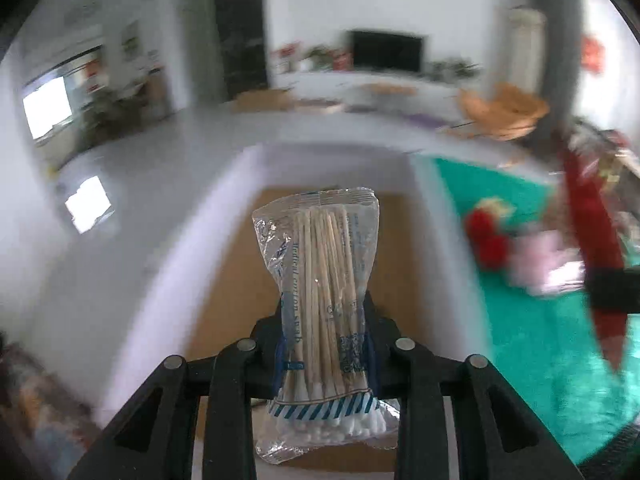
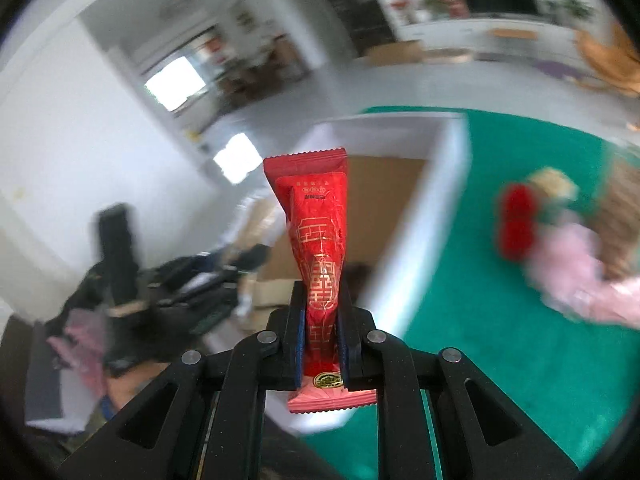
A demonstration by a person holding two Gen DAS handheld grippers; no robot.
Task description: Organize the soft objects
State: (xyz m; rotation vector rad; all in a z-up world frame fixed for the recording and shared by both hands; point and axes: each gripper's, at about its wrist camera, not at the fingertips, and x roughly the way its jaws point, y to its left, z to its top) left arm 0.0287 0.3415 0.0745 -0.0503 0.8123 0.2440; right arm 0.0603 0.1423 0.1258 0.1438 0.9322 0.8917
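Between the black fingers of the left tool [image 1: 324, 320], a clear plastic packet of wooden-stemmed cotton swabs [image 1: 320, 300] is clenched at its waist, standing upright, white tips toward the camera and sealed edge pointing away. Directly beyond and below the packet lies an open white-walled cardboard box with a brown floor [image 1: 240, 280]; the packet hangs over its interior, clear of the floor. To the right of the box spreads a green cloth-covered surface [image 1: 520, 340], on which a blurred red plush item [image 1: 486, 236] and a pale pink soft item [image 1: 540, 260] lie close together, well apart from the box. A red sleeve with a dark band [image 1: 592, 248] crosses the right edge of the left wrist view.

The right tool [image 2: 322, 312] is likewise clamped on its load: a red foil sachet with gold printed characters [image 2: 316, 240], pinched near its lower end and standing upright, with its serrated seal uppermost. The same box [image 2: 400, 208] appears behind the sachet, with the green surface [image 2: 500, 340] to the right of the box and the red [image 2: 516, 220] and pink [image 2: 572, 272] items resting there, too blurred for detail.
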